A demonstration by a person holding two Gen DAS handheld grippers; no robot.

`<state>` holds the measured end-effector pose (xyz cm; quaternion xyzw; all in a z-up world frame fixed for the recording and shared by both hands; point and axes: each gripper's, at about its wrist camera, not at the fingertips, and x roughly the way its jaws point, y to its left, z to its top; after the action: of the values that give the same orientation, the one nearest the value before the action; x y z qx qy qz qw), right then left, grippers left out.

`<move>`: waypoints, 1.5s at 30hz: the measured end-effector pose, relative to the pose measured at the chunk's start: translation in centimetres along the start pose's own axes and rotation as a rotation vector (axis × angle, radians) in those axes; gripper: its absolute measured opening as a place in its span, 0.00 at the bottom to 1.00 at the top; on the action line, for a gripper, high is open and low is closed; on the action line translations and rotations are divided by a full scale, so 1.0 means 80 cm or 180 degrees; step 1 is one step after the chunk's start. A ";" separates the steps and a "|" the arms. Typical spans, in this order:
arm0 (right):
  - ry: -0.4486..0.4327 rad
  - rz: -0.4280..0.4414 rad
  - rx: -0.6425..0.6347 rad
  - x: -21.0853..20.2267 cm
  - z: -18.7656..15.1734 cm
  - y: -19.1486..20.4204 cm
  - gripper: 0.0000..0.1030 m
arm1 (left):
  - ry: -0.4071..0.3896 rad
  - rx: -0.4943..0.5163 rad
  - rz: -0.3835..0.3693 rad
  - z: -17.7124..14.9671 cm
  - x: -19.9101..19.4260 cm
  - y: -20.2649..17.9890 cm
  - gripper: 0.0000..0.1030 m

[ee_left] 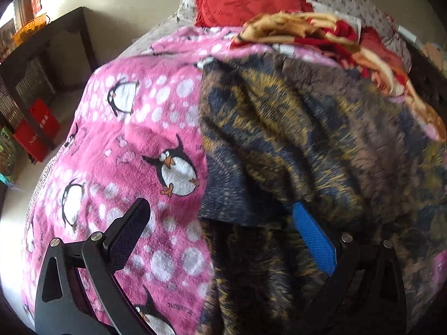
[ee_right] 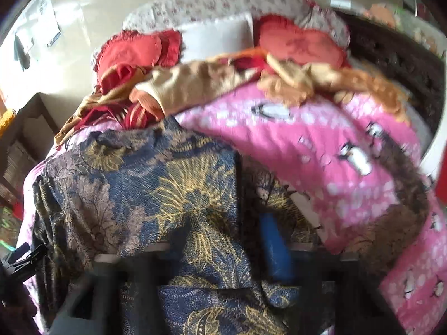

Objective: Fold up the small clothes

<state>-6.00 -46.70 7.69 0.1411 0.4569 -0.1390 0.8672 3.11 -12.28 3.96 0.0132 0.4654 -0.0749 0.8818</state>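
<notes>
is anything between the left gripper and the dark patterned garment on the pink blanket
Nothing visible. The left gripper is open right over the dark patterned garment, whose folded edge lies between its fingers on the pink penguin blanket.

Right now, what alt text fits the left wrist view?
The open left tool hangs over a dark blue and gold patterned garment lying on a pink penguin blanket on a bed. A red cushion and rumpled red-and-tan cloth lie farther back.
</notes>
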 end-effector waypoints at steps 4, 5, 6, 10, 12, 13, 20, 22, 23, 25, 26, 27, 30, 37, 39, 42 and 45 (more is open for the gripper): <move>-0.0094 0.0060 0.0085 -0.002 -0.003 -0.008 0.07 | -0.0137 0.0036 0.0001 0.005 -0.020 -0.006 1.00; -0.0078 -0.0010 0.0065 0.002 -0.004 -0.008 0.06 | -0.0132 0.0035 -0.0007 0.006 -0.020 -0.008 1.00; -0.0042 -0.0054 0.0062 0.008 -0.008 -0.009 0.06 | -0.0098 0.0033 -0.0024 0.007 -0.019 -0.011 1.00; -0.0033 0.0089 0.0038 0.015 -0.007 -0.015 0.06 | -0.0059 0.0082 -0.0096 0.000 -0.024 -0.024 1.00; -0.0033 0.0259 0.0148 0.000 -0.002 -0.034 0.15 | -0.0073 0.0126 -0.0092 -0.004 -0.025 -0.026 1.00; -0.0053 0.0244 0.0218 -0.009 -0.001 -0.048 0.36 | -0.0073 0.0139 -0.0101 -0.005 -0.026 -0.029 1.00; -0.0118 -0.0307 0.0559 -0.035 0.028 -0.169 0.58 | -0.0075 0.0128 -0.0177 -0.005 -0.027 -0.040 1.00; -0.0045 -0.0276 0.0675 -0.032 0.031 -0.194 0.58 | -0.0051 0.0132 -0.0191 -0.007 -0.026 -0.043 1.00; -0.0004 -0.0262 0.0695 -0.030 0.030 -0.201 0.58 | -0.0038 0.0138 -0.0198 -0.008 -0.025 -0.046 1.00; 0.0042 -0.0413 0.0687 -0.025 0.025 -0.213 0.58 | -0.0021 0.0164 -0.0210 -0.010 -0.024 -0.051 1.00; 0.0020 -0.0511 0.0687 -0.025 0.023 -0.220 0.58 | -0.0018 0.0194 -0.0209 -0.011 -0.024 -0.055 1.00; -0.0011 -0.0580 0.0722 -0.024 0.022 -0.231 0.58 | -0.0020 0.0218 -0.0203 -0.012 -0.025 -0.057 1.00; -0.0039 -0.0667 0.0971 -0.019 0.024 -0.275 0.58 | -0.0035 0.0252 -0.0183 -0.013 -0.027 -0.060 1.00; -0.0026 -0.0889 0.1477 -0.012 0.031 -0.363 0.58 | -0.0016 0.0188 -0.0241 -0.012 -0.027 -0.065 1.00; 0.0004 -0.0905 0.1565 -0.008 0.027 -0.378 0.58 | 0.0010 0.0215 -0.0241 -0.013 -0.024 -0.069 1.00; 0.0031 -0.0915 0.1658 0.003 0.023 -0.400 0.58 | 0.0041 0.0241 -0.0242 -0.015 -0.021 -0.075 1.00; -0.0013 -0.0656 0.1814 0.016 0.023 -0.418 0.58 | 0.0068 0.0273 -0.0225 -0.017 -0.018 -0.082 1.00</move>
<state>-16.33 -78.31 3.69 0.3314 0.4096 -0.3492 0.7749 0.20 -18.45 4.69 0.0352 0.4714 -0.1258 0.8722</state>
